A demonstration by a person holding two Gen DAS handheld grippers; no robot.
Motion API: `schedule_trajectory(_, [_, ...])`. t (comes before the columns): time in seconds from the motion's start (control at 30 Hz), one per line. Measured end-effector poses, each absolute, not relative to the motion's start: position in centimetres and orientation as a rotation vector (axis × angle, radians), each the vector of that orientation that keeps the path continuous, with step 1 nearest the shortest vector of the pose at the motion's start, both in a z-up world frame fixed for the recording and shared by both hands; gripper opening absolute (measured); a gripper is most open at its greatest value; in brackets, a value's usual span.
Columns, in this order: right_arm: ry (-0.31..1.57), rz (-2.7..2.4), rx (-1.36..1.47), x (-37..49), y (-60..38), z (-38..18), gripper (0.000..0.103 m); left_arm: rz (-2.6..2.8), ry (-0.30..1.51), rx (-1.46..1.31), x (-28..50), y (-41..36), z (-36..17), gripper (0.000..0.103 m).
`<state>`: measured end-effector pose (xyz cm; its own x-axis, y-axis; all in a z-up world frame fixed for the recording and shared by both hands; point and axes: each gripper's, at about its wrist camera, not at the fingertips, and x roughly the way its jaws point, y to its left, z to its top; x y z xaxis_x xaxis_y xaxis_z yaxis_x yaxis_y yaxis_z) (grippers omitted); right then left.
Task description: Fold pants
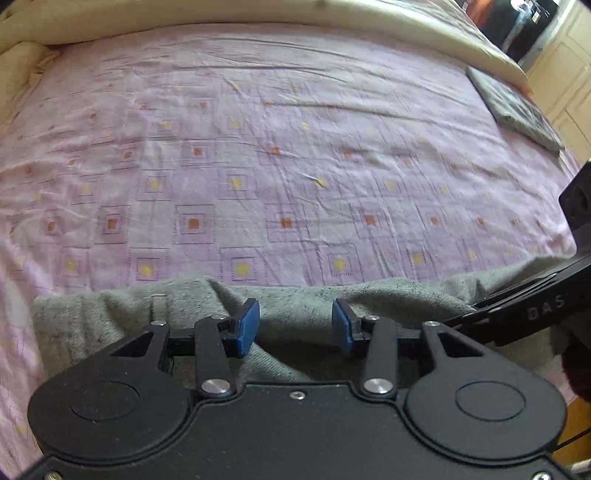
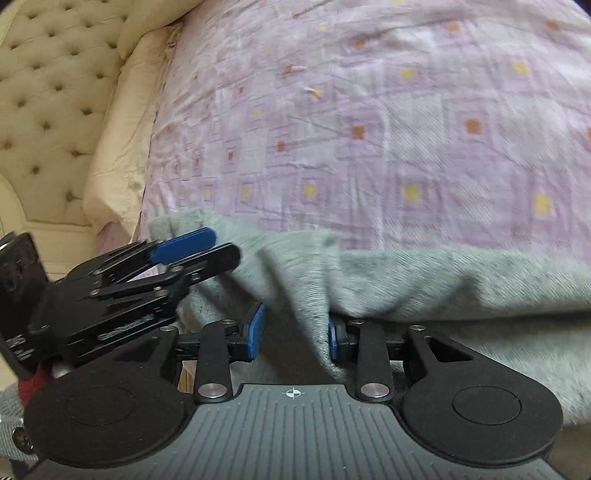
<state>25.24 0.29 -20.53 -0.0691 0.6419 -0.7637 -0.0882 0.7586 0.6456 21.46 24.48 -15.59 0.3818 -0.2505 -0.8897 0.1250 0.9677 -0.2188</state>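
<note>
Grey pants (image 1: 303,314) lie bunched along the near edge of the bed, also seen in the right wrist view as grey pants (image 2: 424,280). My left gripper (image 1: 295,326) hovers over them with its blue pads (image 1: 248,325) apart; cloth runs under the gap and neither pad presses it. My right gripper (image 2: 295,334) has a raised fold of the pants between its jaws; the fold brushes the right pad (image 2: 332,338) and the left pad stands off it. The left gripper (image 2: 207,247) shows at the pants' left end. The right gripper's black body (image 1: 524,310) reaches in from the right.
The bed carries a lilac sheet (image 1: 280,155) printed with small squares. A cream duvet roll (image 1: 388,26) runs along the far side, and a folded grey cloth (image 1: 513,107) lies at the far right. A tufted cream headboard (image 2: 48,110) stands left.
</note>
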Motion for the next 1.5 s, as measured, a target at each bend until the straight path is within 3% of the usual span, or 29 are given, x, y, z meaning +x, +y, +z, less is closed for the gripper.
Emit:
schedule_trajectory(0.27, [1.523,0.639,0.472,28.8,2.7,-21.6,0.034,-0.119,1.346,-0.095,18.7,29.0,-19.3,0.053])
schedule_trajectory(0.43, [1.486,0.602,0.483,31.4,3.1,-21.8,0.034,-0.189,1.333,0.065,17.5,27.2,-19.4,0.054])
schedule_trajectory(0.53, [1.448,0.567,0.496,33.8,3.4,-21.7,0.034,-0.165,1.332,0.039,17.7,27.0,-19.4,0.056])
schedule_trajectory(0.8, [1.558,0.611,0.465,33.9,3.6,-22.8,0.034,-0.138,1.330,-0.057,17.7,28.1,-18.3,0.057])
schedule_trajectory(0.83, [1.550,0.610,0.430,33.6,3.7,-22.7,0.030,-0.130,1.328,-0.073,17.6,28.4,-18.2,0.057])
schedule_trajectory(0.9, [1.486,0.584,0.326,33.4,4.5,-21.8,0.004,-0.109,1.337,-0.069,17.5,28.6,-18.4,0.058])
schedule_trajectory(1.2, [1.495,0.462,0.381,35.9,4.6,-23.8,0.003,-0.166,1.393,0.161,15.4,27.0,-19.5,0.061])
schedule_trajectory(1.3, [1.328,0.375,0.371,35.4,2.2,-20.9,0.009,-0.192,1.444,0.156,15.1,27.7,-19.3,0.061])
schedule_trajectory(1.4, [1.156,0.311,0.476,34.9,-1.3,-17.4,0.010,-0.187,1.415,0.141,15.3,28.9,-17.1,0.052])
schedule_trajectory(1.5, [1.152,0.397,0.469,33.1,-1.8,-16.0,0.010,-0.196,1.307,0.082,16.9,29.7,-14.2,0.053])
